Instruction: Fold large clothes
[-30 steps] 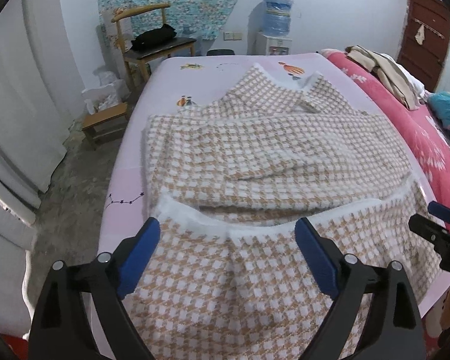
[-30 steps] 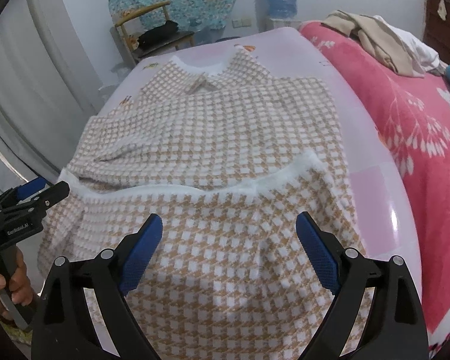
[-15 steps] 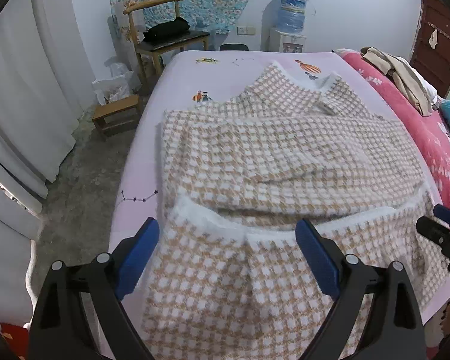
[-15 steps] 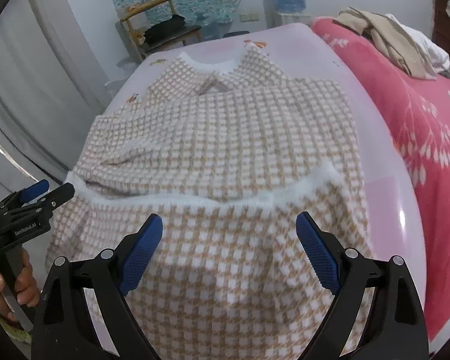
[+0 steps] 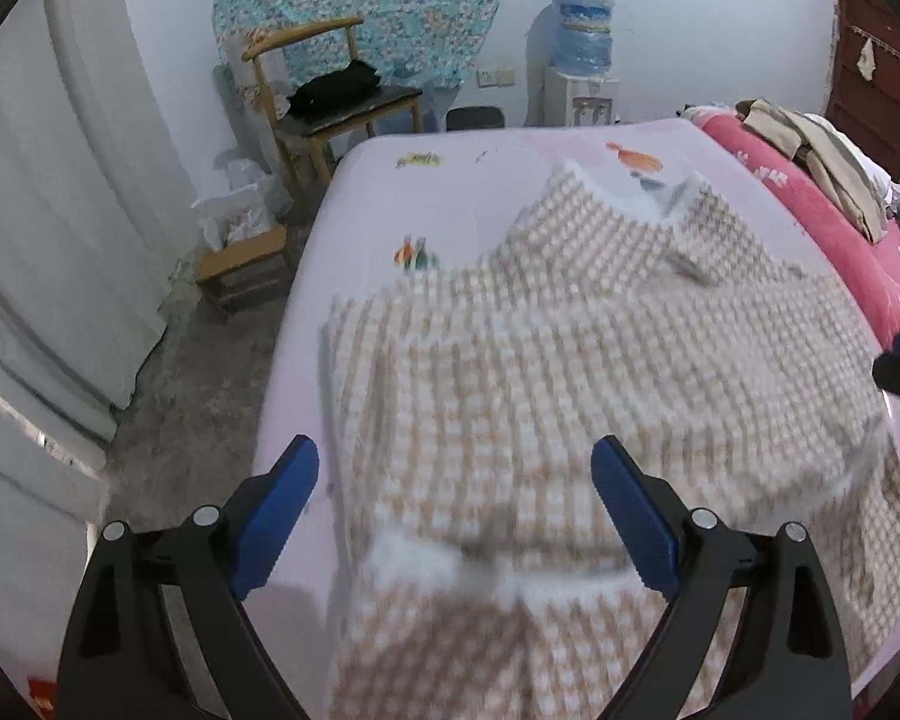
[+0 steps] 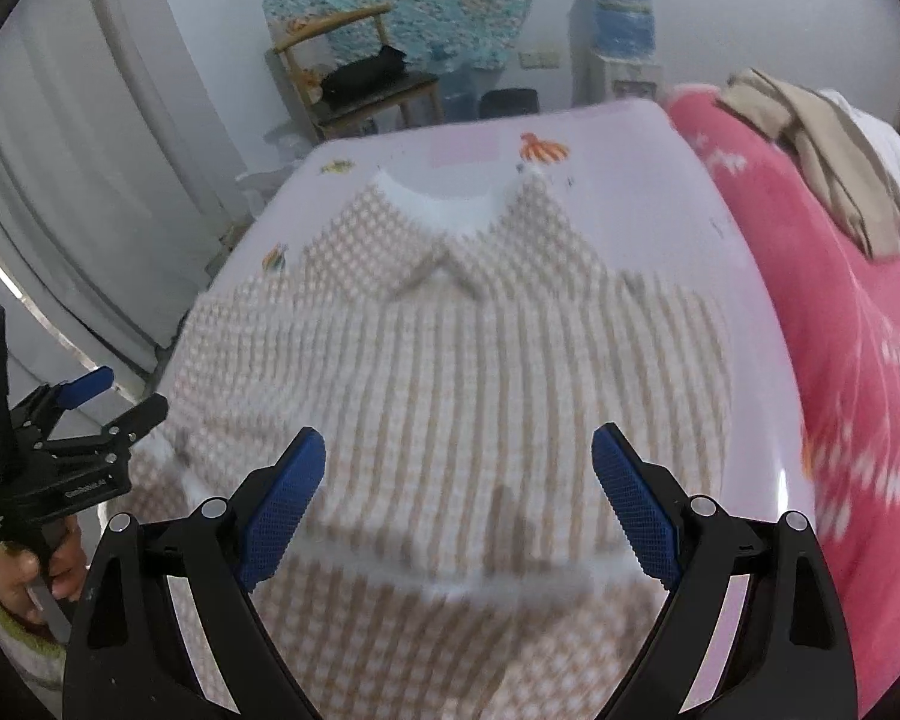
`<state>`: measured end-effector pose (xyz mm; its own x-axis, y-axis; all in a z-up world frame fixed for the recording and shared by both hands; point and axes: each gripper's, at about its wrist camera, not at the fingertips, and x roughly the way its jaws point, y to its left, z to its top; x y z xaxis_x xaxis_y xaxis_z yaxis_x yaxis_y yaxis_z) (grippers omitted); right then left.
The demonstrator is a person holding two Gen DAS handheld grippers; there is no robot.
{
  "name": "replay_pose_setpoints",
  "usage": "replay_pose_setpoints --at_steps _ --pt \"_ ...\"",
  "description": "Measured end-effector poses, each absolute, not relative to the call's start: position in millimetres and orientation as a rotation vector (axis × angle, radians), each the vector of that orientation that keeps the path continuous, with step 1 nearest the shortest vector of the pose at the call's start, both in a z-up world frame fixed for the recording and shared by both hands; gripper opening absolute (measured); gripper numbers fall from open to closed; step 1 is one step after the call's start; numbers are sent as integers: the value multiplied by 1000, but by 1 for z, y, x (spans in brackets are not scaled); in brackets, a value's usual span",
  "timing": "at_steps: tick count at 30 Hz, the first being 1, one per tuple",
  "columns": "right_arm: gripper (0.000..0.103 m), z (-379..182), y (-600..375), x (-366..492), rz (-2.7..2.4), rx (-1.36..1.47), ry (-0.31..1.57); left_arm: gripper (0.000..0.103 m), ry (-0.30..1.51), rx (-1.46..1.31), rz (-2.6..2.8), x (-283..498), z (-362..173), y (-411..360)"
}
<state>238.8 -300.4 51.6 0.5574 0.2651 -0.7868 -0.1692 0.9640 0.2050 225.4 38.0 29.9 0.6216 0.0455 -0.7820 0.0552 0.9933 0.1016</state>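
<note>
A tan-and-white checked sweater [image 5: 570, 360] lies spread on the pink bed sheet [image 5: 426, 198], collar at the far end. Its white-edged bottom hem [image 5: 486, 558] is folded up over the body. My left gripper [image 5: 456, 516] hovers open above the hem's left part, nothing between its blue pads. In the right wrist view the sweater [image 6: 462, 372] fills the middle, with the white collar [image 6: 450, 204] far off. My right gripper [image 6: 459, 504] is open above the folded hem [image 6: 450, 582]. The left gripper [image 6: 102, 396] shows there at the left edge, held by a hand [image 6: 24, 576]. Both views are motion-blurred.
A red flowered blanket [image 6: 840, 360] with beige clothes [image 6: 822, 144] covers the bed's right side. A wooden chair [image 5: 330, 96] with a black item, a low stool [image 5: 240, 264] and a water dispenser [image 5: 582, 60] stand beyond the bed. White curtains [image 5: 48, 210] hang at left.
Both grippers have moved forward over the sweater toward the collar, still open. The folded hem now lies nearer the camera, under the fingers. The scene has become blurred.
</note>
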Motion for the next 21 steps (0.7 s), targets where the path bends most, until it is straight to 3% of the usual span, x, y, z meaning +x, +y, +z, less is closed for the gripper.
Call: replay_pose_setpoints --at_steps 9,17,19,21 --pt "86 68 -328 379 304 169 999 90 905 -57 -230 361 43 36" --pt "86 4 -332 494 277 317 1206 90 953 -143 -332 465 20 1" --pt "83 -10 -332 508 261 322 1234 85 995 -171 -308 487 7 -4" --pt "75 -23 -333 517 247 342 1261 58 1028 -185 -294 499 -4 -7"
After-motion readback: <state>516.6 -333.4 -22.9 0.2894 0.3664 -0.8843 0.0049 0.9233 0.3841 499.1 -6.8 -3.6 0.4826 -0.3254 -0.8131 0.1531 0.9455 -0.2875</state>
